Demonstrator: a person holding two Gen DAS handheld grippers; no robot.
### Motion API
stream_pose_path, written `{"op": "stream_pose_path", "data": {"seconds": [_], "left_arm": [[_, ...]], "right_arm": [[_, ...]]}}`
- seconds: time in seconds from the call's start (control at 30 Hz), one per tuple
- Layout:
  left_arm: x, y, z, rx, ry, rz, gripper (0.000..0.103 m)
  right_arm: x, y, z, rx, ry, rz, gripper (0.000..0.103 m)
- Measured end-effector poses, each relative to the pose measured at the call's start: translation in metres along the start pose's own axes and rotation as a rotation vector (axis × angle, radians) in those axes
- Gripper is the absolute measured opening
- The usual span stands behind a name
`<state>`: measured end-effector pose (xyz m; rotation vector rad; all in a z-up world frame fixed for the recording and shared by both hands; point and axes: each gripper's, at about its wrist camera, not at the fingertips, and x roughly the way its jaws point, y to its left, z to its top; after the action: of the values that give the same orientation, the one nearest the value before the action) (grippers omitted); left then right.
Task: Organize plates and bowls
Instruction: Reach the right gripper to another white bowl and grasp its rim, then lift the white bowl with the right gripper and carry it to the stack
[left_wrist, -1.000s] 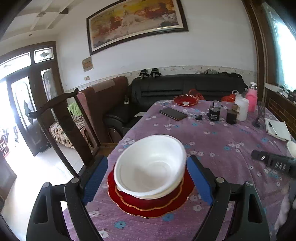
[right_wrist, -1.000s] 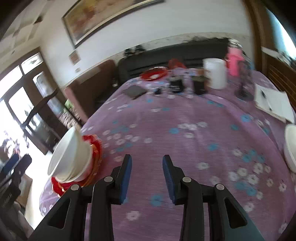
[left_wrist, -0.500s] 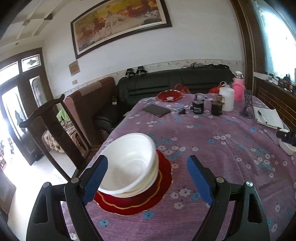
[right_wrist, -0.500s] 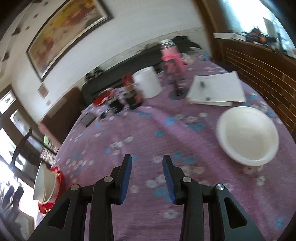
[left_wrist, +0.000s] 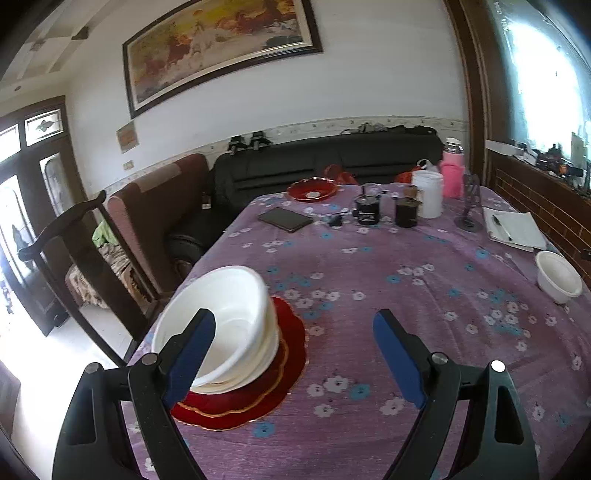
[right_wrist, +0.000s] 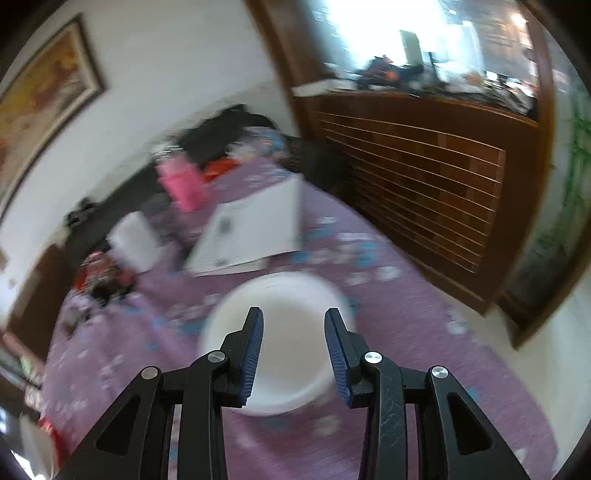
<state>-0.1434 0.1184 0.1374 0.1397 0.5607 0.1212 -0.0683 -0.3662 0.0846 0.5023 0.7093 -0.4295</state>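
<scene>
A stack of white bowls (left_wrist: 229, 325) sits on a red gold-rimmed plate (left_wrist: 266, 384) at the table's near left corner. My left gripper (left_wrist: 293, 332) is open and empty, just right of the stack. A single white bowl (left_wrist: 557, 275) stands near the right table edge; in the right wrist view it (right_wrist: 291, 347) lies directly under my right gripper (right_wrist: 293, 325), which is open and empty above its inside. Another red dish (left_wrist: 312, 190) sits at the far end.
The purple flowered tablecloth (left_wrist: 369, 266) carries a tablet (left_wrist: 285, 219), dark jars (left_wrist: 369, 212), a white container (left_wrist: 427, 194), a pink bottle (left_wrist: 452, 173) and a notebook (left_wrist: 511, 229). A wooden chair (left_wrist: 85, 258) stands left. A wood-panelled wall (right_wrist: 424, 184) runs along the right.
My right gripper swung right across the table to hover over the single white bowl. My left gripper shifted right, away from the bowl stack.
</scene>
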Motion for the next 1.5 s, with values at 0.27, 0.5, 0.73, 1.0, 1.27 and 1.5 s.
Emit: {"op": "stream_pose_path", "data": {"seconds": [0.27,0.5,0.73,1.0,1.27,1.5], "left_arm": [[0.006,-0.019,-0.001,0.018,0.038,-0.086,0.087],[0.016,-0.018,0.000,-0.023,0.093,-0.150,0.087],[0.029,-0.021,-0.001,-0.053,0.145,-0.189,0.087],[0.052,-0.043,0.006,-0.057,0.217,-0.288,0.087],[0.093,-0.079,0.019,-0.054,0.284,-0.316,0.087],[0.142,-0.120,0.030,-0.101,0.335,-0.370,0.087]], "right_arm": [[0.050,0.002,0.004,-0.067,0.085,-0.100,0.037],[0.072,0.018,-0.007,-0.100,0.135,-0.034,0.014],[0.057,0.075,-0.032,-0.252,0.210,0.178,0.011],[0.044,0.129,-0.082,-0.412,0.309,0.385,0.012],[0.042,0.123,-0.089,-0.326,0.197,0.436,0.018],[0.050,0.115,-0.082,-0.252,0.181,0.447,0.018]]}}
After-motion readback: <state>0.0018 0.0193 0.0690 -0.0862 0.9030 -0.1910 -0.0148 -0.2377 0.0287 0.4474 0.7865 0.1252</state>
